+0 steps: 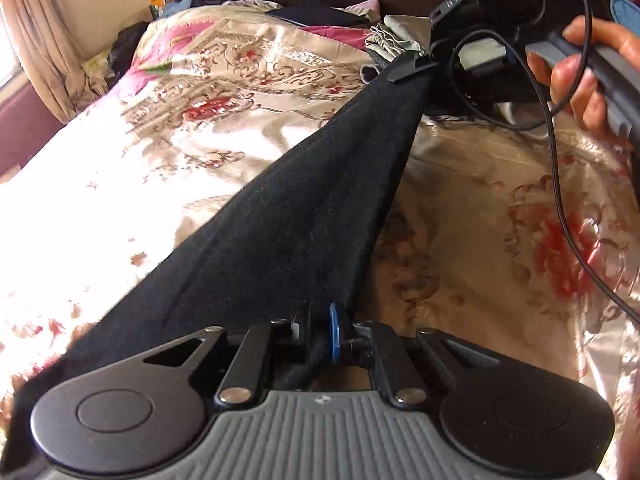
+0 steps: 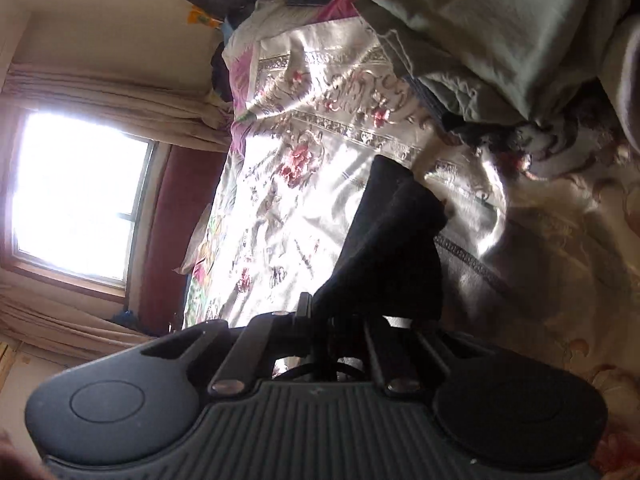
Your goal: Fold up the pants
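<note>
Black cloth fills the middle of both views: the pants (image 1: pixel 304 216) hang stretched in the air over the bed (image 1: pixel 168 152), pulled taut between 2 grippers. The left gripper (image 1: pixel 320 330) is clamped on 1 end, and the right gripper (image 1: pixel 412 70), seen across from it, pinches the far end; in its own view its jaws are closed on bunched cloth (image 2: pixel 384 248). To do this step well, I would keep the tension even, hold both ends level, and lower the cloth flat onto the bedspread without twisting it. No containers are visible here, only loose clothes (image 1: pixel 390 38) piled near the headboard.
</note>
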